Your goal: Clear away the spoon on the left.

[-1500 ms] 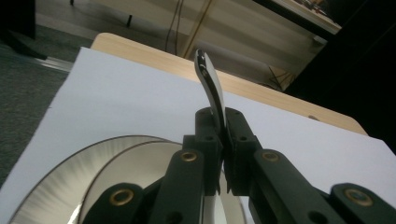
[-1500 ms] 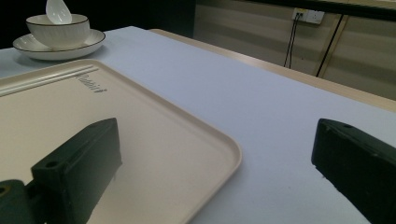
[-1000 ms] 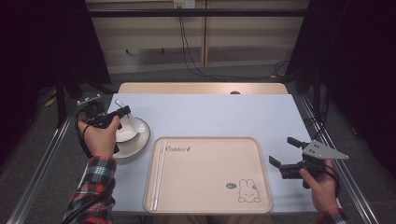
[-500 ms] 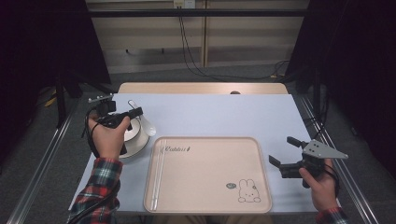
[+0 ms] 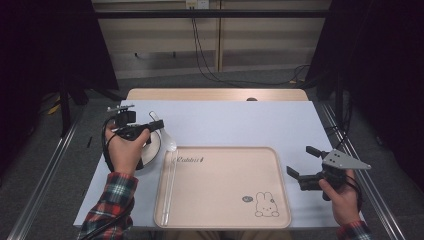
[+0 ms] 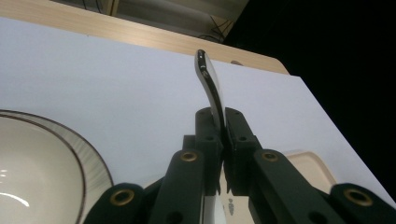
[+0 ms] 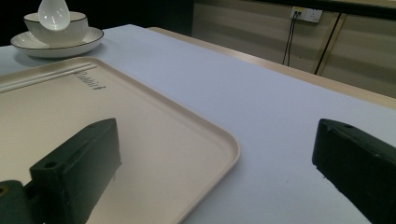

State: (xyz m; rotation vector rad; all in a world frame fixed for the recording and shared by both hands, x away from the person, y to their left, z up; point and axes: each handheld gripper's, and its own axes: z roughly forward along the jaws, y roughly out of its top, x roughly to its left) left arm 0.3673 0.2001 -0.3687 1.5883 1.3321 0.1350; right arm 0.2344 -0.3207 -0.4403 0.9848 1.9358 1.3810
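Spoon (image 6: 211,88) clamped between left gripper (image 6: 223,133) jaws; right gripper (image 5: 303,163) jaws open, empty.

The bowl (image 5: 150,142) (beneath the left hand (image 5: 125,150)) is largely hidden.

Dim room behind a pale table (image 5: 240,120)

Beige wall panels (image 5: 260,30) stood beyond the table; cables (image 5: 200,55) hung onto grey floor (image 5: 210,80).
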